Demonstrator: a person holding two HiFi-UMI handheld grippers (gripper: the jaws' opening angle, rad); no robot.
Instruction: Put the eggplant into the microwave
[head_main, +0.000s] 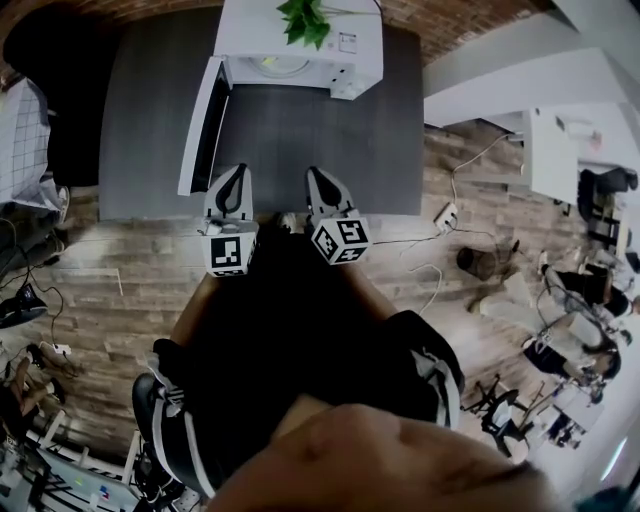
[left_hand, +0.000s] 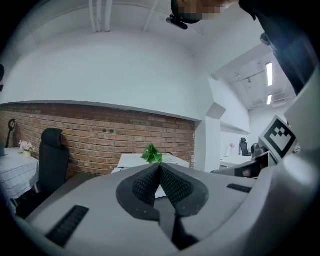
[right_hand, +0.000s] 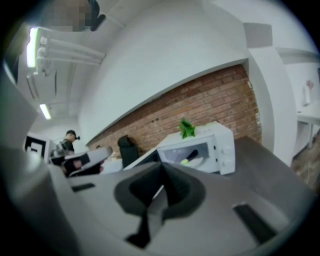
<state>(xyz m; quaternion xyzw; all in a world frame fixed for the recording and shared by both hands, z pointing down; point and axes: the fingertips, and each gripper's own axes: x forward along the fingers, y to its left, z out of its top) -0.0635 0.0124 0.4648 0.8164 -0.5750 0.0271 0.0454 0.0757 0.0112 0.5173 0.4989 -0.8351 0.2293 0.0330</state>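
I hold my left hand-held gripper (head_main: 232, 180) and right hand-held gripper (head_main: 322, 182) side by side, slightly apart, both pointing forward. Each has its jaws pressed together with nothing between them.

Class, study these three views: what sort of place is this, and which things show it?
Probably an open office or lab, not a home kitchen: a white microwave sits on a dark table by a brick wall, with office chairs, white desks and loose floor cables around.

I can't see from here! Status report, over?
Left gripper, right gripper: shut, empty. Eggplant inside microwave, door open. Nothing blocking.
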